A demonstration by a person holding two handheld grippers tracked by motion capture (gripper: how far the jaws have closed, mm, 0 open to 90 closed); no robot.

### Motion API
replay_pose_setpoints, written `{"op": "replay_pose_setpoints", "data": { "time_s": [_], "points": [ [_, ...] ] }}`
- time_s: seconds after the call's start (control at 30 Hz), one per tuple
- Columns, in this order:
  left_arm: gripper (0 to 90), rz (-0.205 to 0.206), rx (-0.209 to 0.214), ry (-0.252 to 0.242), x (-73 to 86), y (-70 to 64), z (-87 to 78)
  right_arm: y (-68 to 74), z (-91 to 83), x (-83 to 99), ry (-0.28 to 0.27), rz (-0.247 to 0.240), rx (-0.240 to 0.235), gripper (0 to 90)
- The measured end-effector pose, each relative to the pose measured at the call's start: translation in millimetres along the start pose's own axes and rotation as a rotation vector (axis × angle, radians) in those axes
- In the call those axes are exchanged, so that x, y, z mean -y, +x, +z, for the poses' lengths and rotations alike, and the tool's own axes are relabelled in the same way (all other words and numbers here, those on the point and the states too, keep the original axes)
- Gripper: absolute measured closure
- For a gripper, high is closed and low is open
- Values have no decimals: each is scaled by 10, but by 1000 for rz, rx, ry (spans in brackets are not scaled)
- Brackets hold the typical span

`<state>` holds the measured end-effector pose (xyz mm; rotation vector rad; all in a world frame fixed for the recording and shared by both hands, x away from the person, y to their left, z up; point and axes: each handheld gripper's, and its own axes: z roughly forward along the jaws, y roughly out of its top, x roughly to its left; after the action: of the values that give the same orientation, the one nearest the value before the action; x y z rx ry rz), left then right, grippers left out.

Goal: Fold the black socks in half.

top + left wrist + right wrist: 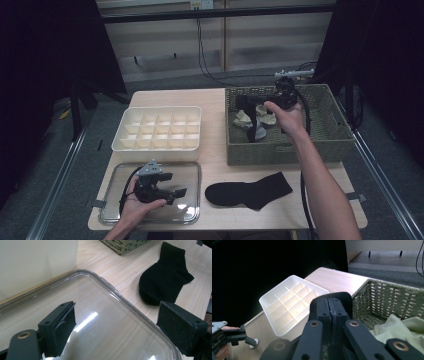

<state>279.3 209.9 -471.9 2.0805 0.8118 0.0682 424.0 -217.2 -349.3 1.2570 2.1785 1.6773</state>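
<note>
Right tool [248, 105] over the basket [335, 131], left tool [181, 192] over the clear lid [192, 172].
Right clamps a dark sock [258, 131]; left gapes wide, empty, near the black sock [249, 190].

A white divided organiser [159, 129] sits behind a clear lid [192, 172].

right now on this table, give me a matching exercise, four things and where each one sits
Things:
1. black sock
2. white divided box
3. clear lid
4. right claw

Places:
a. under the left claw
b. over the woven basket, shut on a dark sock
c. flat on bare wood at the front, below the basket
d. left of the basket, behind the lid

Pairs: 1-c, 2-d, 3-a, 4-b
</note>
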Motion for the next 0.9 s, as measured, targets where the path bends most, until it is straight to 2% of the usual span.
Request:
{"op": "replay_pose_setpoints", "data": {
  "time_s": [0.17,0.43,0.7,0.9],
  "points": [
    [155,7,-1,8,-6,-13,7,59,-64,-74,-22,-11,-1,879],
    [156,10,8,-13,-8,-10,-2,120,-121,-133,-71,-12,4,879],
    [157,11,6,-12,-13,-21,3,202,-238,-230,-120,-14,-19,879],
    [164,16,10,-18,-16,-33,11,278,-304,-293,-132,-28,-21,879]
  ]
}}
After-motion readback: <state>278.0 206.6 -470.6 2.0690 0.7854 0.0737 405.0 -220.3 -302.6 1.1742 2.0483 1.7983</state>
